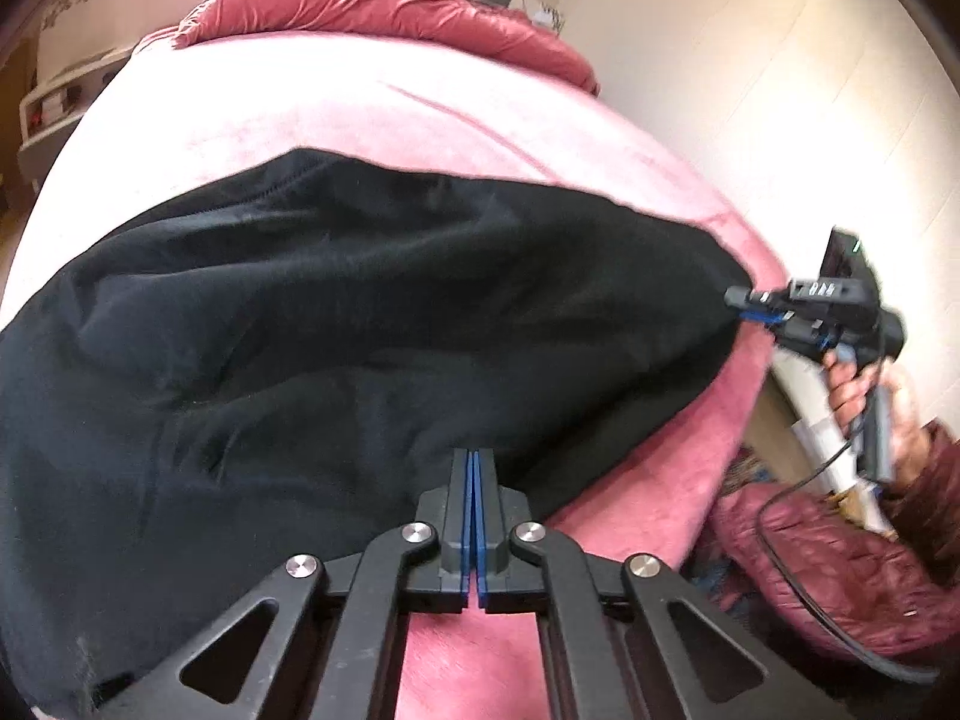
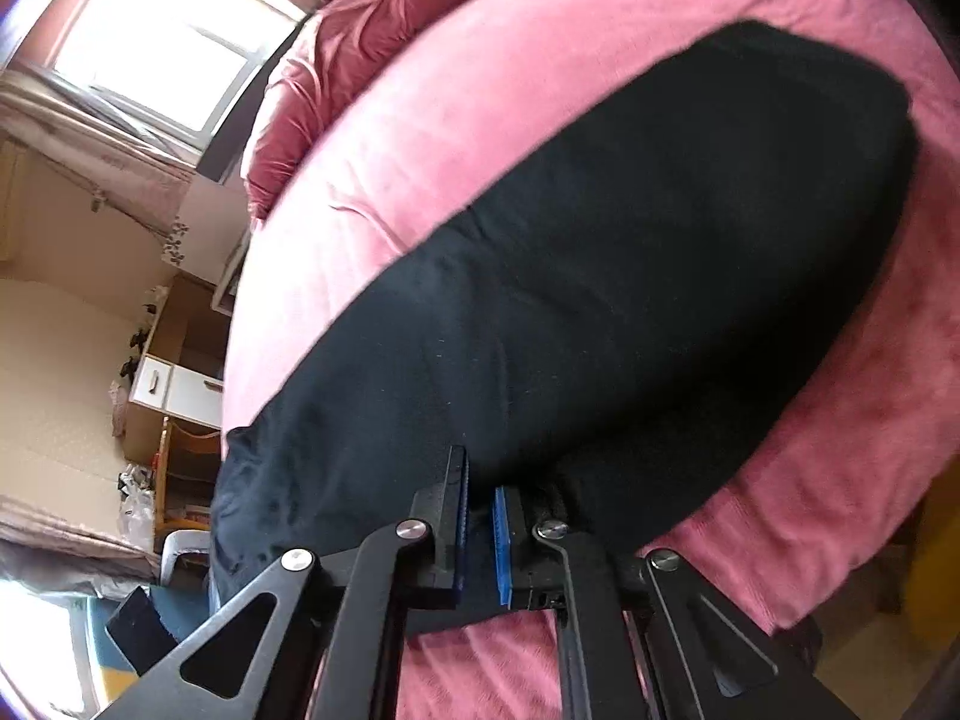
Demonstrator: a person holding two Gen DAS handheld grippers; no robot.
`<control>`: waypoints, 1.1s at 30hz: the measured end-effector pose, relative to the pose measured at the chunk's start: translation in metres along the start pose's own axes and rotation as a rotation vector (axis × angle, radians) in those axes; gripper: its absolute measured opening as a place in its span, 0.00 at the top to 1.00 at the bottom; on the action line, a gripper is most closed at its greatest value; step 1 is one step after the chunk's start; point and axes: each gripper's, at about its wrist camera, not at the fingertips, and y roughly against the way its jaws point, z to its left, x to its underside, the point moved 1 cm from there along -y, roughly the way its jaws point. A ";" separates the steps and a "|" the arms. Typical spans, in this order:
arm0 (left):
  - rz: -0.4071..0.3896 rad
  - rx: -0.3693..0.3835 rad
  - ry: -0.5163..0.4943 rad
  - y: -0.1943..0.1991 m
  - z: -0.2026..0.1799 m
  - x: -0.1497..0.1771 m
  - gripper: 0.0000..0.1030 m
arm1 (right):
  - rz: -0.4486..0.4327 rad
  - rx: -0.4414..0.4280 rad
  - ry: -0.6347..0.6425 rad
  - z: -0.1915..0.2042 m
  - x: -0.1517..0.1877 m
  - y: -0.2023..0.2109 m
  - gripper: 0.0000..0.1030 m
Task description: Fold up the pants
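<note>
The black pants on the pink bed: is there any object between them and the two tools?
Nothing visible. The left tool is shut at the near edge of the black pants, and the right tool is closed on their fabric. Only the pink bed cover lies around them.

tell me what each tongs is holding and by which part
Both tongs grip the black pants by the near edge: the left tongs are shut on it midway along, and the right tongs pinch its end corner.

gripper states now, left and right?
Left gripper: shut on the near edge of the black pants.
Right gripper: shut on the pants' end, cloth between the pads.
</note>
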 end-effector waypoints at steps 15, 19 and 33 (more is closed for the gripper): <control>0.035 -0.056 0.019 0.016 0.019 0.019 0.86 | 0.077 0.136 0.020 -0.020 0.014 -0.012 0.88; 0.051 -0.140 -0.039 0.019 0.024 0.020 0.67 | 0.122 0.099 0.083 -0.004 0.018 -0.014 0.64; -0.020 -0.255 0.076 0.059 0.069 0.027 0.64 | 0.327 -0.006 0.986 0.191 0.129 -0.081 0.58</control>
